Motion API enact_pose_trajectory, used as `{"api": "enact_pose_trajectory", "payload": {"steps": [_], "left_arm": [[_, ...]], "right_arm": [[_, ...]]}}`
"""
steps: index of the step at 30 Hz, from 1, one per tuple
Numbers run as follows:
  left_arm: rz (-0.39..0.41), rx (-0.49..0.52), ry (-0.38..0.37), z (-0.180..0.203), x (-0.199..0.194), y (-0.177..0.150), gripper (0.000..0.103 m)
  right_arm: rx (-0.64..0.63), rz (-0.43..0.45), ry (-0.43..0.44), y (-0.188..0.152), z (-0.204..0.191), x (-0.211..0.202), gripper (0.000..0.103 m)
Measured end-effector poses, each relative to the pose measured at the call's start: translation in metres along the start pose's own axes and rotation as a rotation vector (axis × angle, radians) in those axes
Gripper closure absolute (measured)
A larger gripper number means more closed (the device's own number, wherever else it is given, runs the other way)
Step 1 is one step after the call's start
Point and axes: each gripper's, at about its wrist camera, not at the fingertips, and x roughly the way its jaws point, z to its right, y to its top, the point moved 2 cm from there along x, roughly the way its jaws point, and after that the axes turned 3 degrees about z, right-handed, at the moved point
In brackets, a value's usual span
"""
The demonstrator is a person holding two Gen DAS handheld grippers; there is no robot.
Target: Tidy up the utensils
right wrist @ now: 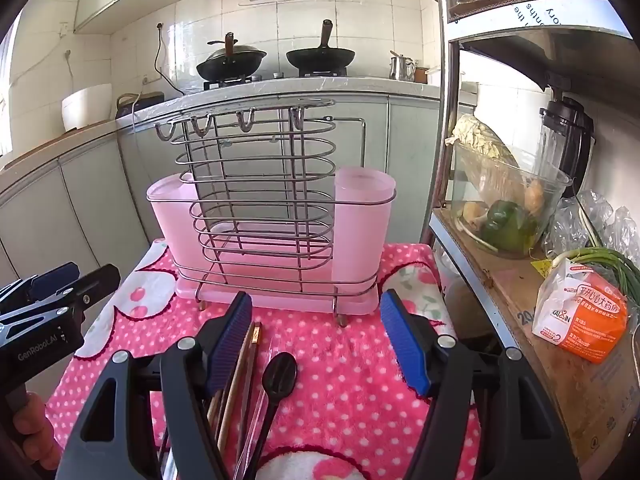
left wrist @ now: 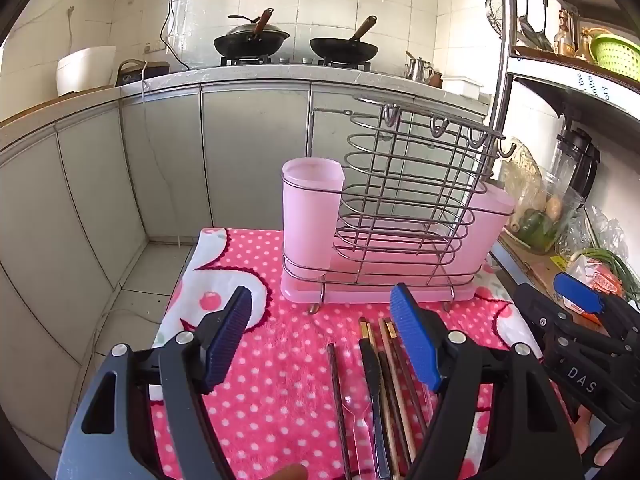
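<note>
On the pink polka-dot cloth [left wrist: 280, 360], just in front of the rack, a small bunch of utensils lies side by side, their long axes running from the near edge of the cloth toward the rack [left wrist: 384, 216]. Several are chopsticks [left wrist: 394, 376], brown and tan, some with gold-coloured square ends pointing at the rack. Among them lies a black spoon [right wrist: 279, 372], its bowl toward the rack and its handle toward the camera, and a clear plastic spoon [left wrist: 354, 412] that is hard to make out.

The rack is a steel wire frame with hooks along its top, standing on a pale pink tray. A pink cup [left wrist: 310, 208] sits at one end and a second pink cup [right wrist: 362, 216] at the other; whether anything is in either cannot be told. The wire basket between them holds nothing visible.

The left gripper [left wrist: 328, 344] hangs over the cloth with its jaws wide apart, holding nothing. The right gripper [right wrist: 316, 344] is likewise spread wide and holds nothing, the utensils lying beneath its left finger.
</note>
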Motion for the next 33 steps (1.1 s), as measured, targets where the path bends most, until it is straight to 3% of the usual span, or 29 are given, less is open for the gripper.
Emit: {"api": "enact_pose_trajectory", "payload": {"steps": [33], "left_arm": [[0.006, 0.017, -0.003, 0.0070, -0.0085, -0.0001, 0.030]], "right_arm": [[-0.001, 0.017, -0.008, 0.0051, 0.0010, -0.0067, 0.037]]}}
